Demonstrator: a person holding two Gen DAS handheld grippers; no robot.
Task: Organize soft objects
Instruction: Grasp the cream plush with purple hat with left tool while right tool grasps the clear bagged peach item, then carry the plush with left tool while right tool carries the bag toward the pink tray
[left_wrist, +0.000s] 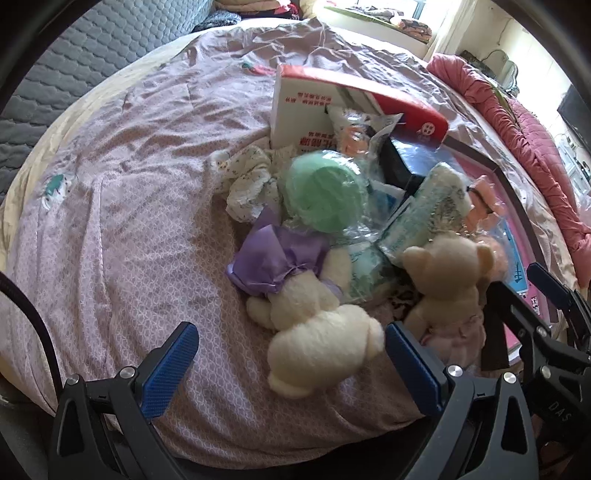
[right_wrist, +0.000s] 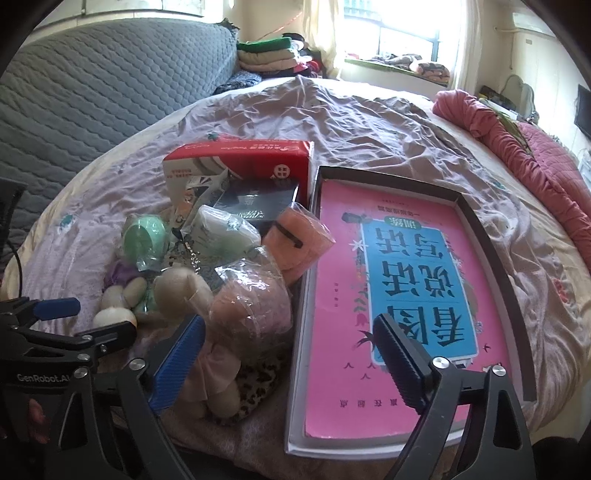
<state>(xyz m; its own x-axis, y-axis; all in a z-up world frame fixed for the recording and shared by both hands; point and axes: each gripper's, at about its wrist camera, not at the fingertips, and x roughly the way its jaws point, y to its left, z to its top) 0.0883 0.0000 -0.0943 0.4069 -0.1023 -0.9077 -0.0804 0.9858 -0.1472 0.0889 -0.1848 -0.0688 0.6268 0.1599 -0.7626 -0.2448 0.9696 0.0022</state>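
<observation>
While both grippers hang with jaws apart and empty, the left gripper (left_wrist: 291, 347) flanks a cream plush bear (left_wrist: 317, 339) on the lilac bedspread (left_wrist: 129, 184); the right gripper (right_wrist: 291, 350) hovers between a bagged pink plush (right_wrist: 247, 306) and a boxed pink book (right_wrist: 369, 387).

Everything I have here lies on a bed (right_wrist: 369, 122) under a wrinkled lilac sheet (left_wrist: 147, 184). Taking the red-and-white box (right_wrist: 240, 162) as my mark: just right of it sits a shallow grey tray (right_wrist: 476, 229) holding a pink book (right_wrist: 369, 387); in front of it, heaped soft toys and bagged bundles, a cream plush (left_wrist: 317, 332) nearest me; far right, a rumpled red quilt (right_wrist: 517, 158).
</observation>
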